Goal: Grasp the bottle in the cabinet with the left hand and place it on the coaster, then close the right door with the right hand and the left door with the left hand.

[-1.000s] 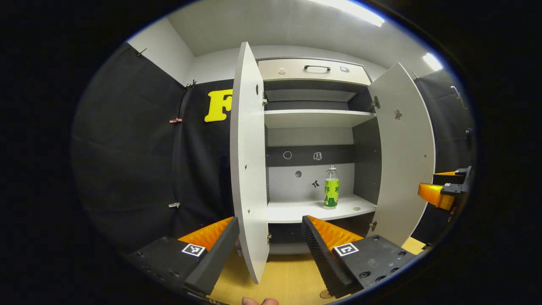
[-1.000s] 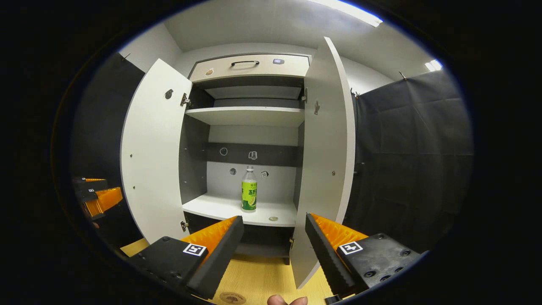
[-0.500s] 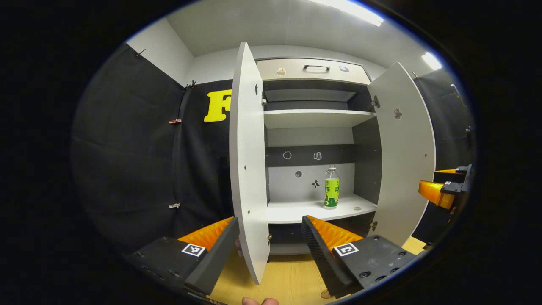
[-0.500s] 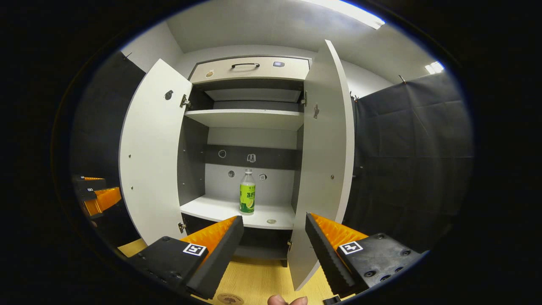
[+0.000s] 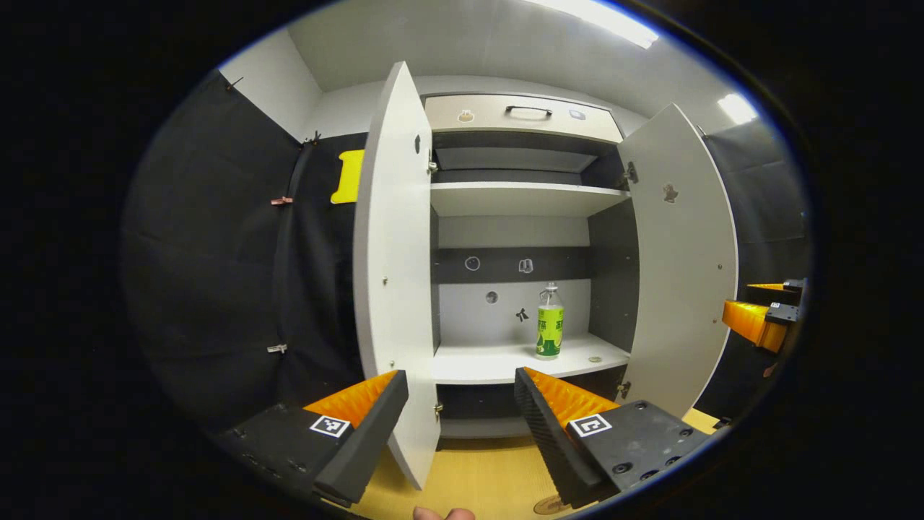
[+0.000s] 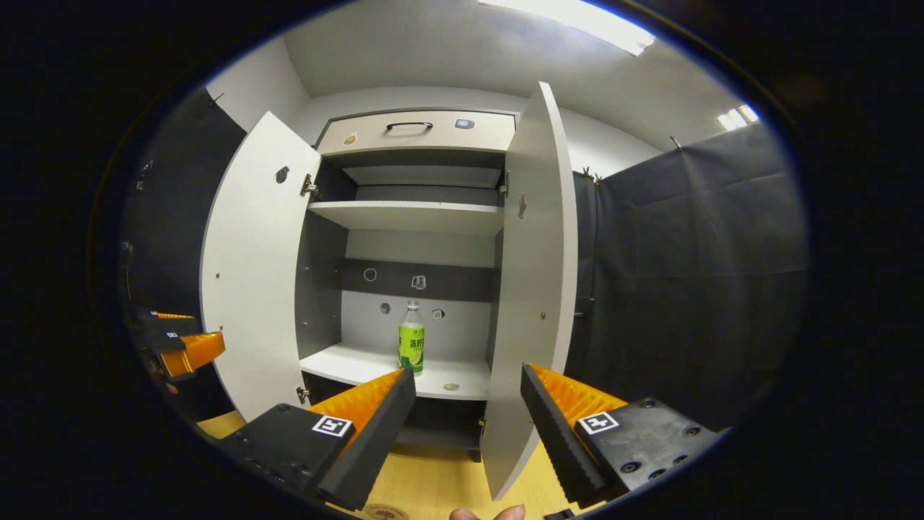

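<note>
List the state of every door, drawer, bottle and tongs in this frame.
Left door: open.
Right door: open.
Drawer: closed.
Bottle: upright on the lower shelf, capped, not held.
Left tongs: open, empty.
Right tongs: open, empty.

Bottle [image 5: 549,322] upright on cabinet shelf [image 5: 498,361]; both doors open.

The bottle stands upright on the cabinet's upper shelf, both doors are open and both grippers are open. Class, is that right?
Not quite. The bottle stands upright on the lower shelf, not the upper shelf, as the left gripper view shows. The rest holds: the left door and right door are open, and the left gripper and right gripper are open.
</note>
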The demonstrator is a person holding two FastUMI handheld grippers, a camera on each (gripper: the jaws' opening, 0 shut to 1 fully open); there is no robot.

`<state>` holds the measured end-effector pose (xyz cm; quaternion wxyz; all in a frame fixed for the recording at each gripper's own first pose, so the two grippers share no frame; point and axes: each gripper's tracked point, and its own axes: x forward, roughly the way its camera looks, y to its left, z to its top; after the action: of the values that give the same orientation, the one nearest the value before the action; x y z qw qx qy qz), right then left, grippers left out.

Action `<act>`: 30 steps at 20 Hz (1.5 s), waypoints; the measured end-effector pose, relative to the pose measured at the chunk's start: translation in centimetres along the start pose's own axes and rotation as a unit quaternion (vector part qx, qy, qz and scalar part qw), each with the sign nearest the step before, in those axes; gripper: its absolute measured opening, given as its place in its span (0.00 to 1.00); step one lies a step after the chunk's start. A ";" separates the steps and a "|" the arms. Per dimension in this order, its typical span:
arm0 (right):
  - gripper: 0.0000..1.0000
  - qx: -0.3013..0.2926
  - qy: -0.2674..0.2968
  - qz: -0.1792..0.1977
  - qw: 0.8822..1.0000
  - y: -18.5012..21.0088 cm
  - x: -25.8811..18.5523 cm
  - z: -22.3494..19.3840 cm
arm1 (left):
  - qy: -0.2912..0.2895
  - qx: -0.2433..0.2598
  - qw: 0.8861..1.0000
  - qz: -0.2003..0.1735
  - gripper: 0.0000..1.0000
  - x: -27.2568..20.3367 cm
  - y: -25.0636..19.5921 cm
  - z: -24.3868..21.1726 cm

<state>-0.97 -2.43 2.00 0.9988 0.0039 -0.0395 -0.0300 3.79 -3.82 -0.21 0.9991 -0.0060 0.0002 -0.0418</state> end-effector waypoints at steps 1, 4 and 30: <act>0.97 0.002 0.001 -0.006 1.000 -0.6 0.0 0.0 | 0.000 -0.001 1.000 -0.007 0.95 0.7 -0.7 -0.1; 0.97 0.001 0.000 -0.022 1.000 -2.5 -0.1 0.0 | -0.002 -0.001 1.000 -0.030 0.94 3.0 -3.3 0.0; 0.97 -0.017 0.021 -0.110 0.994 -17.6 -1.1 -1.7 | 0.024 -0.002 0.996 -0.090 0.95 31.4 -19.5 -1.6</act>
<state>-2.95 -19.89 0.01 0.9900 -0.0081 -0.0173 -0.1401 33.40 -25.94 -1.54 0.9910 -0.0070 0.0233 -0.1316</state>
